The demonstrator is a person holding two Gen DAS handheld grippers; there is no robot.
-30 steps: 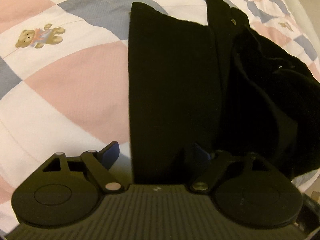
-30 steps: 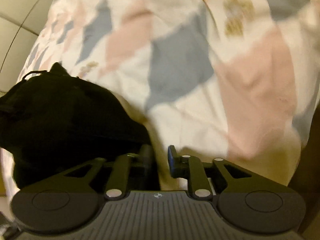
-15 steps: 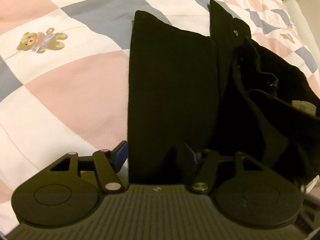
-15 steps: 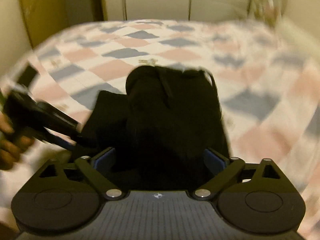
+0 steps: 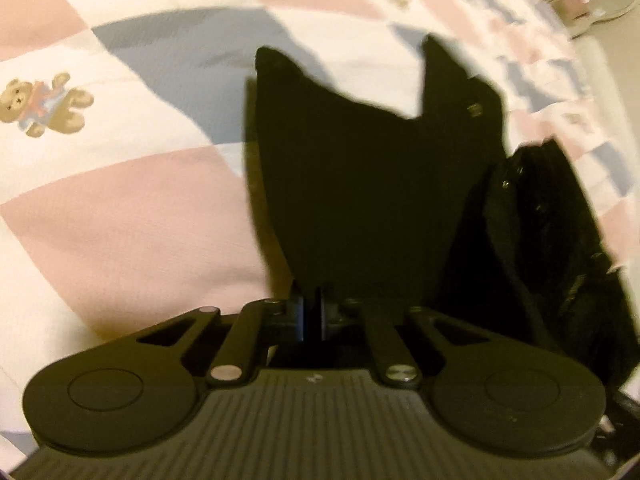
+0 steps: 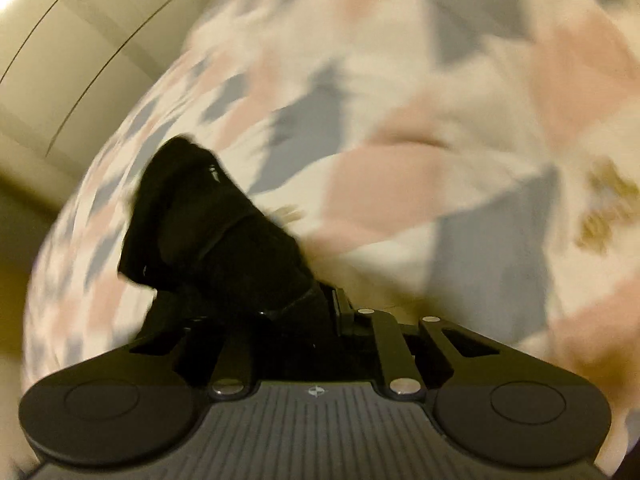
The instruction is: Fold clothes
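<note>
One black fabric garment (image 5: 360, 184), limp, rumpled; left gripper (image 5: 311, 312) and right gripper (image 6: 326, 312) both pinched on its edges

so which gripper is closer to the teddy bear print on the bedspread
Left. The left gripper, shut on the black garment, sits right of the teddy bear print; the right gripper's view shows only blurred prints far off.
</note>
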